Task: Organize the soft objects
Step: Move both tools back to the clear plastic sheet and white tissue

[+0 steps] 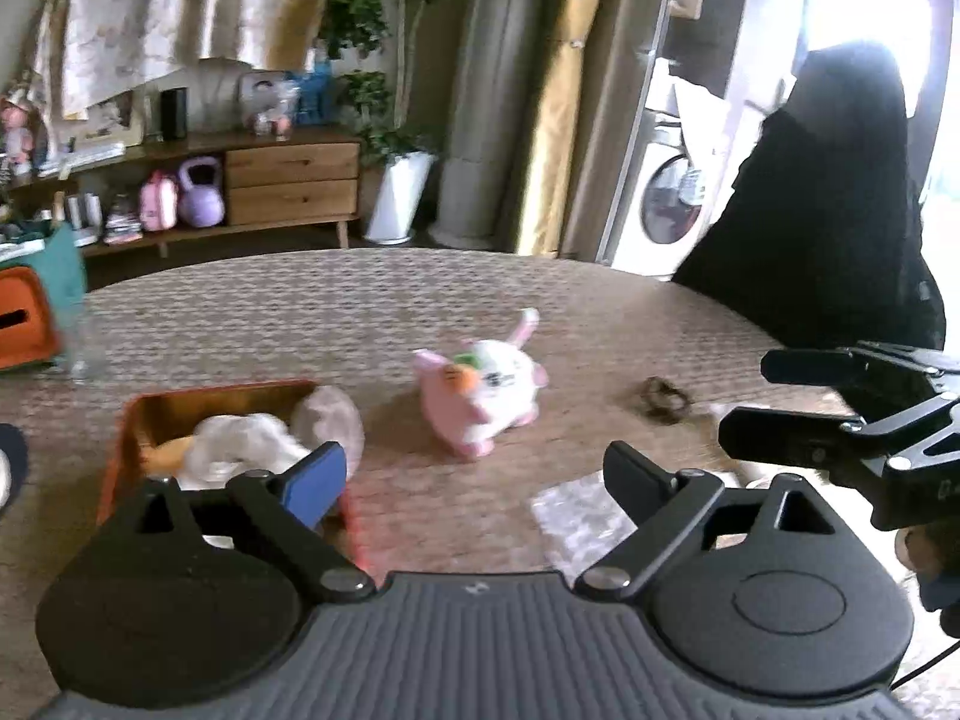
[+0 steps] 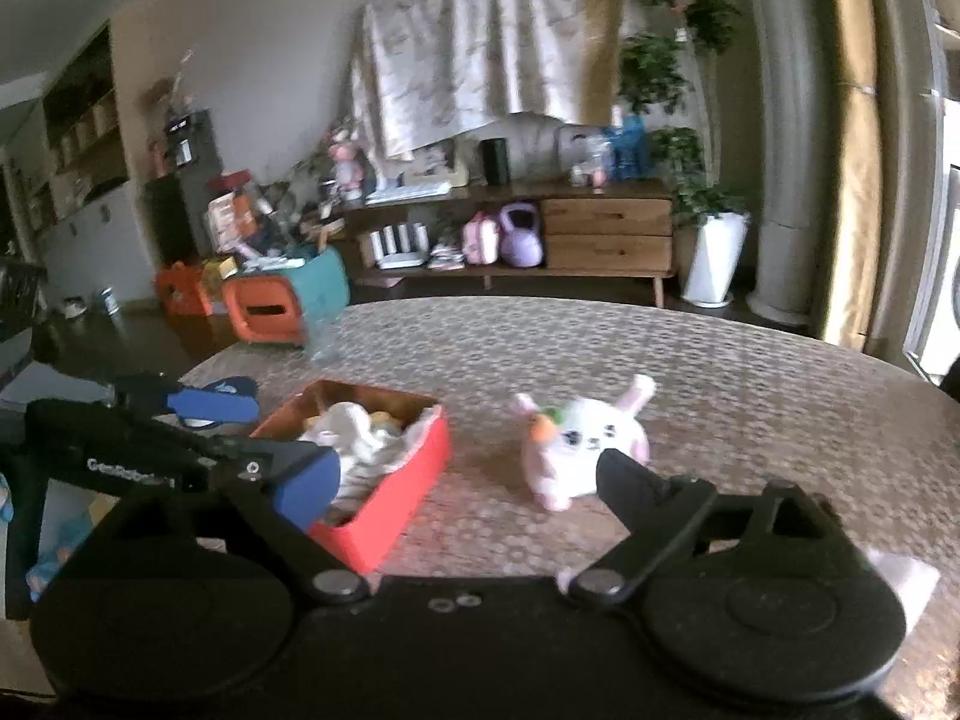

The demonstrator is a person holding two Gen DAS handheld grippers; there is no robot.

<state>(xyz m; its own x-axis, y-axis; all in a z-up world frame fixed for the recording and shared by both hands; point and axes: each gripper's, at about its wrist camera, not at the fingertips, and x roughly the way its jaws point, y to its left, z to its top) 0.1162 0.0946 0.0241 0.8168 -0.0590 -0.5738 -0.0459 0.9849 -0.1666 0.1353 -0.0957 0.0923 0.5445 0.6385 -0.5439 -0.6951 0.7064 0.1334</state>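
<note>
Plush bunny [image 1: 480,393] [image 2: 585,441], pink and white, carrot on head, lay on patterned table [image 1: 372,306] [image 2: 720,372], free of both claws. Red box [image 1: 129,420] [image 2: 384,510] just left of it held pale soft toys [image 1: 252,441] [image 2: 354,429], one bulging over rim. Left claw [image 1: 474,480] stood wide, nothing between jaws, bunny ahead of gap, apart. Right claw [image 2: 462,480] likewise wide and empty, bunny just beyond right finger [image 2: 630,480]. Dark hair tie [image 1: 663,399] lay right of bunny.

Only one marking shows, blurred white lettering along my left gripper [image 2: 198,414], too smeared for me to read.
</note>
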